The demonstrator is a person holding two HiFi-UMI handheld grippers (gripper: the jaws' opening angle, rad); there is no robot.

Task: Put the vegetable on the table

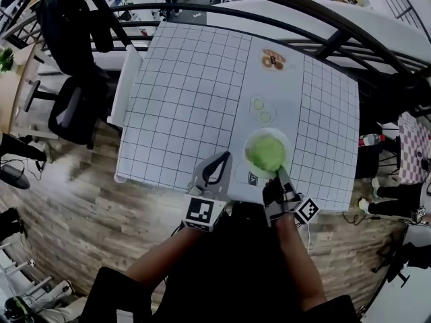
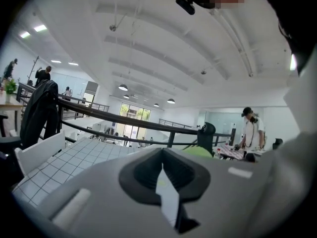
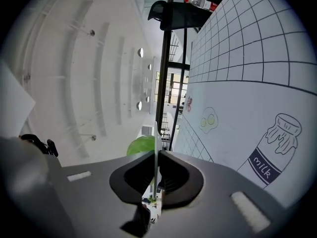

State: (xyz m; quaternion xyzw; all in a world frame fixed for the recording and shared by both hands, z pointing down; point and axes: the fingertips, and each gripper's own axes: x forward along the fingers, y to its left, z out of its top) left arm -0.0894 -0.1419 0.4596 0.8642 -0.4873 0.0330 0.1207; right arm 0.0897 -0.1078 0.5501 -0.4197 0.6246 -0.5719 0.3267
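A round green vegetable (image 1: 266,152) lies on a white plate (image 1: 287,140) over the near right part of the gridded table (image 1: 188,99). My right gripper (image 1: 279,171) is shut on the plate's near rim. In the right gripper view the thin white plate (image 3: 156,142) runs edge-on between the jaws of my right gripper (image 3: 156,155), and the vegetable (image 3: 140,145) shows beyond them. I cannot tell whether the plate rests on the cloth. My left gripper (image 1: 221,160) hovers at the table's front edge, left of the plate, shut and empty. In its own view the left gripper (image 2: 162,167) points level across the room.
Printed pictures mark the cloth's plain strip: a milk bottle (image 1: 252,178) by the plate, two eggs (image 1: 262,110) farther off, a brown item (image 1: 274,60) at the far end. A white chair (image 1: 124,89) and a black chair (image 1: 74,106) stand left of the table. A dark railing (image 1: 269,19) runs behind.
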